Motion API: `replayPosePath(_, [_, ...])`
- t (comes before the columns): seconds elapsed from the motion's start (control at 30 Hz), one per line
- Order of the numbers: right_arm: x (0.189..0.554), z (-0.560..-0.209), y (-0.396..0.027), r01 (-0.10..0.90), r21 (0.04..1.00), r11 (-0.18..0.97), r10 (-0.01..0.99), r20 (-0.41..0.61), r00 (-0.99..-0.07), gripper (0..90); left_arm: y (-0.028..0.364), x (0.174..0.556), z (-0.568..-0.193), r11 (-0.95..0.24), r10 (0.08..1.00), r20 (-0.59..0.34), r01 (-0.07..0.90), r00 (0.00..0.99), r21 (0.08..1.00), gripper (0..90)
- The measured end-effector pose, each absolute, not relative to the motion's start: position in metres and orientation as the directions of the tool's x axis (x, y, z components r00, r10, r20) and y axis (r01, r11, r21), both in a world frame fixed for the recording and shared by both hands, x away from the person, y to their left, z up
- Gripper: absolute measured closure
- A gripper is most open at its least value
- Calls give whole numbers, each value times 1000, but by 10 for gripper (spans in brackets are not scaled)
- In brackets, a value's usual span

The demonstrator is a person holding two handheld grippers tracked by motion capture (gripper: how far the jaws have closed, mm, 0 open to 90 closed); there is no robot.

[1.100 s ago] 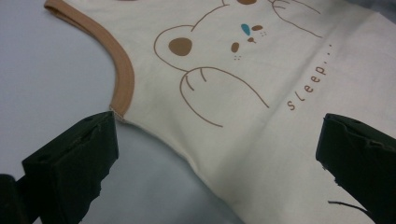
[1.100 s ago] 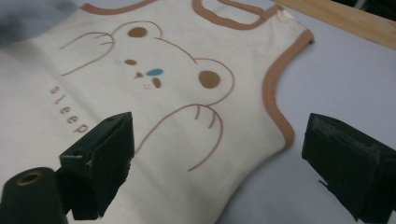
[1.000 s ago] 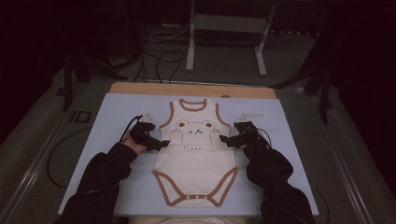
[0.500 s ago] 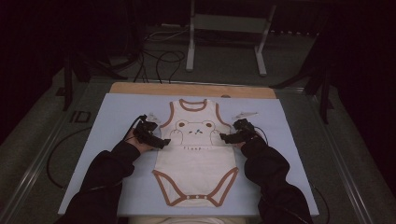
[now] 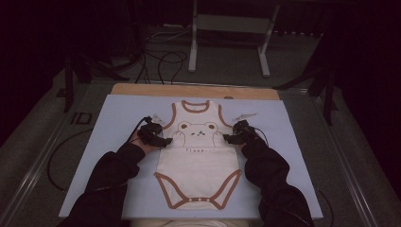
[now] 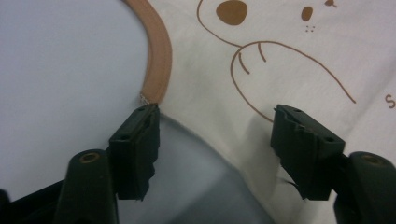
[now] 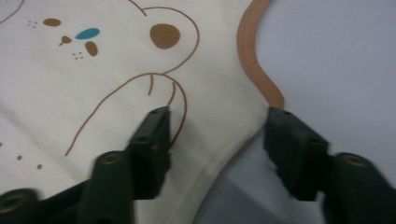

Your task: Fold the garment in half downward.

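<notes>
With the bodysuit (image 5: 198, 161) flat on the tabletop (image 5: 302, 156), each hand-held gripper, left (image 5: 163, 140) and right (image 5: 229, 138), has been closing but still unclenched astride an underarm seam, risking pinching one layer only.

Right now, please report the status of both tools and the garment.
Left tool and right tool just closing, jaws astride side edges below brown armholes. Cream sleeveless baby bodysuit with bear print flat on pale blue mat. Nothing in the way.
</notes>
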State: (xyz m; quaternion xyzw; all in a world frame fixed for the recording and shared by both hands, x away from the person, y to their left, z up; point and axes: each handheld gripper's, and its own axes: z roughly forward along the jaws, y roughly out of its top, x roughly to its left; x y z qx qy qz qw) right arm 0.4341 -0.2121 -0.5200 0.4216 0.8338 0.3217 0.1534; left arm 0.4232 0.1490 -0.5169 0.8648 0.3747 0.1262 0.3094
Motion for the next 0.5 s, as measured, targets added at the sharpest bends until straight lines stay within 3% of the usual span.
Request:
replayPosePath(0.1, [434,-519,-212,604,664,441,799,17,-602,534,148,424,-517,-518,730,-22,574,683,634,449])
replayPosePath(0.13, [434,-518,-211,604,658,450,793,16,-609,605,147,425,-517,-519,725,-27,571,689,636,487])
replayPosePath(0.23, [434,-517,-210,597,655,463,784,12,-621,660,144,426,-516,-522,723,-28,572,691,633,547])
replayPosePath(0.27, [433,-517,-209,594,649,475,774,13,-633,727,143,427,-516,-520,724,-32,576,689,630,584])
replayPosePath(0.37, [432,-516,-207,592,644,484,766,16,-643,812,142,428,-515,-512,731,-41,587,681,628,686])
replayPosePath(0.4, [432,-516,-206,592,642,486,763,18,-646,852,143,429,-515,-503,732,-57,595,678,627,757])
replayPosePath(0.5, [431,-515,-204,592,636,496,759,15,-651,882,142,430,-515,-496,728,-80,605,680,623,870])
